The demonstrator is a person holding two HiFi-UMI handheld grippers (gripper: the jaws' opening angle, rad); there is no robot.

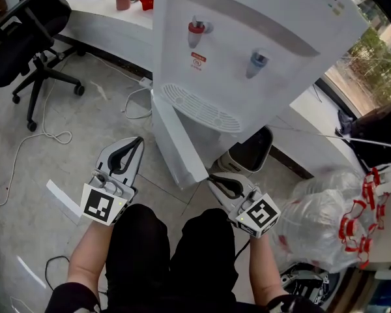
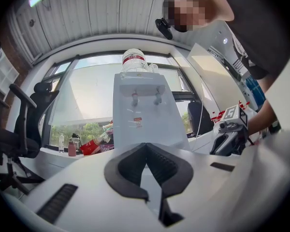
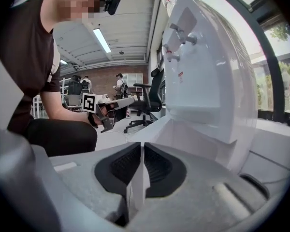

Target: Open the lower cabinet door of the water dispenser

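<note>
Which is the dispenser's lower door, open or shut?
Open: lower door swings out from the dispenser, its edge clamped in the right gripper.

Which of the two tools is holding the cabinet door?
The right tool: its jaws pinch the edge of the open door. The left tool is shut on nothing, clear of the dispenser.

Black trousers (image 1: pixel 169 253), dark short-sleeved shirt (image 3: pixel 29 47), small black head camera (image 3: pixel 112 3)
</note>
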